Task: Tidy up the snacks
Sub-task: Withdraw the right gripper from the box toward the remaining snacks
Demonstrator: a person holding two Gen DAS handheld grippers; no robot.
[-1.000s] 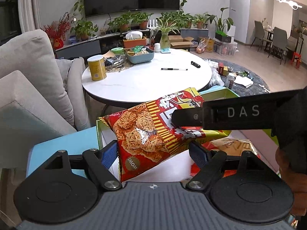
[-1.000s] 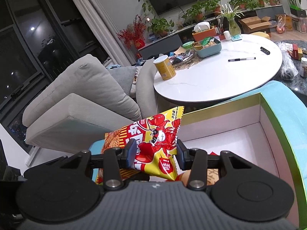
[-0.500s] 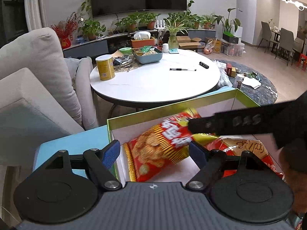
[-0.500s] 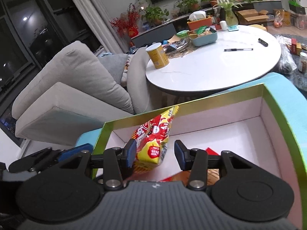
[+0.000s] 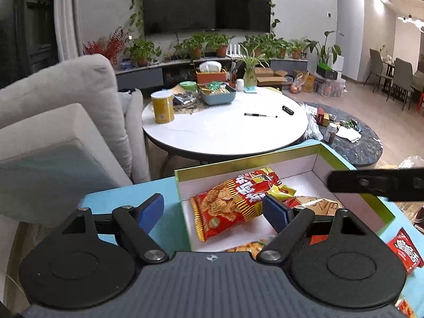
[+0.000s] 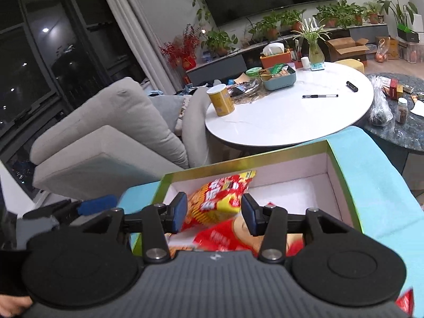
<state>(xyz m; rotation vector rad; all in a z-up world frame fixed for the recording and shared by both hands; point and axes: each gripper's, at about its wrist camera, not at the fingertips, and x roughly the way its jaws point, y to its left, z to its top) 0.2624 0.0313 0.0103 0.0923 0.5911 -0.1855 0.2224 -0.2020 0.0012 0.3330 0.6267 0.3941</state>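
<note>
A red and yellow snack bag [image 5: 230, 204] [image 6: 222, 193] lies tilted in the left end of a green-rimmed box [image 5: 238, 163] [image 6: 341, 177] with a white inside. My right gripper [image 6: 215, 216] hovers just behind the bag. Its jaws are opening, and the pads stand clear of the bag on either side. One of its fingers [image 5: 371, 185] crosses the left wrist view above the box. My left gripper [image 5: 213, 210] hangs over the box's near left corner. Its jaws are wide and still opening, with nothing gripped. Other snack packs [image 5: 318, 204] [image 6: 228, 238] lie in the box nearer to me.
The box sits on a light blue surface [image 5: 132, 201], where a red pack [image 5: 405, 251] lies at the right. Beyond stands a round white table [image 5: 225, 135] with a yellow can [image 5: 162, 107], a blue basket [image 5: 217, 95] and a pen. A grey sofa [image 5: 53, 122] fills the left.
The right gripper carried the bag down into the box and let go of it as its jaws widened. Both grippers then drew back and up, away from the box.
</note>
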